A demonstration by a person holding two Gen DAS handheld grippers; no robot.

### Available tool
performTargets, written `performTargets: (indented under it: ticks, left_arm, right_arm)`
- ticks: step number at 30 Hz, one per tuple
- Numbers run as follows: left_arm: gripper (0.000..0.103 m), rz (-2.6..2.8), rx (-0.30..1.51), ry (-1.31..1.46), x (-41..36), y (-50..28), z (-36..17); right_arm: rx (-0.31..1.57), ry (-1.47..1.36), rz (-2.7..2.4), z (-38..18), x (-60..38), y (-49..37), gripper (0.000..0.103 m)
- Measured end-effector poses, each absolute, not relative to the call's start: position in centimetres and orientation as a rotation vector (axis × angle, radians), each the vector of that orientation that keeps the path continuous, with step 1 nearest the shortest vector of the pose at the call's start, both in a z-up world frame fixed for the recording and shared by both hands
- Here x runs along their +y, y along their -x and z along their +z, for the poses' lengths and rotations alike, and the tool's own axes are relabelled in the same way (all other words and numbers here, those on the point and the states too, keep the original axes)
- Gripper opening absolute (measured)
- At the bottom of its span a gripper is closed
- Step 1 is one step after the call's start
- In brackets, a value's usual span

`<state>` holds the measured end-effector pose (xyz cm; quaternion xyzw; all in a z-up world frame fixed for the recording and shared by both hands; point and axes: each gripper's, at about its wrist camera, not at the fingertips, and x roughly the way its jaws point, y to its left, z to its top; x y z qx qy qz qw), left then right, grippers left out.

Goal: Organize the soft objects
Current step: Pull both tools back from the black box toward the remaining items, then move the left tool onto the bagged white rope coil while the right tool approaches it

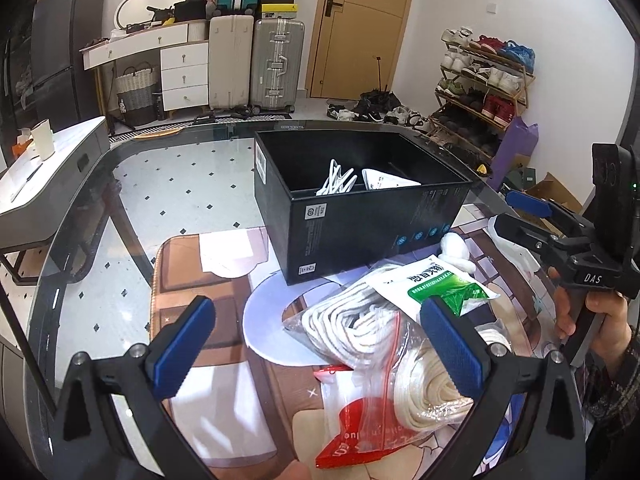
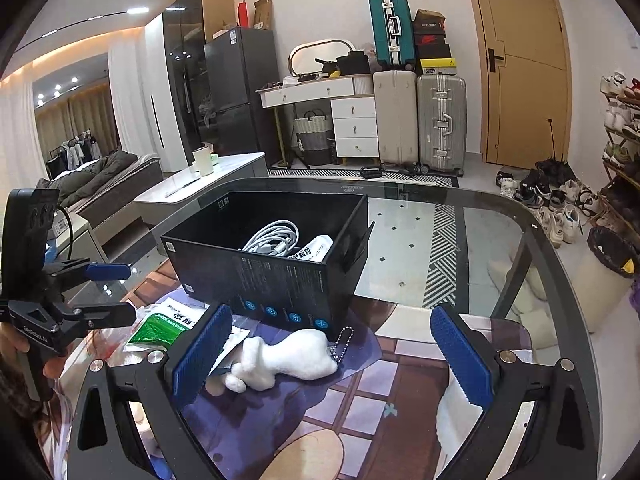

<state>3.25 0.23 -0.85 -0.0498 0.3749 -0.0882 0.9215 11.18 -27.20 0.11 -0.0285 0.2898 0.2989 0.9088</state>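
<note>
A black open box [image 1: 352,216] stands on the glass table and holds a white cable [image 1: 336,182] and a white packet [image 1: 386,180]. It also shows in the right wrist view [image 2: 280,280]. My left gripper [image 1: 320,352] is open above a clear zip bag of white rope [image 1: 360,328]; a green-and-white packet [image 1: 436,280] lies on the bag. My right gripper [image 2: 332,356] is open over a white plush keychain [image 2: 288,360] that lies in front of the box. The plush also shows in the left wrist view [image 1: 456,250]. The right gripper shows in the left wrist view [image 1: 516,216], and the left gripper in the right wrist view [image 2: 116,292].
A printed mat [image 1: 224,360] covers the near part of the glass table [image 1: 180,184]. A red-and-clear bag [image 1: 348,432] lies under the rope bag. A low white table [image 2: 208,188] stands beyond the far left edge. Suitcases, a shoe rack and a door stand behind.
</note>
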Motion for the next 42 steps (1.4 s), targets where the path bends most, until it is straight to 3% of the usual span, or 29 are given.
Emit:
performTargets:
  ticks: [12,42]
  left_arm:
    - [0.103,-0.213,0.774,0.123,-0.1,-2.3,-1.2]
    - [0.103,-0.252,0.782,0.053,-0.3,1.9,-2.0]
  right_arm:
    - [0.596,-0.028,0.628,0.3,-28.4,-11.4,0.102]
    - [0.624,0.107,0.885,-0.5,-24.6,-5.2,0.102]
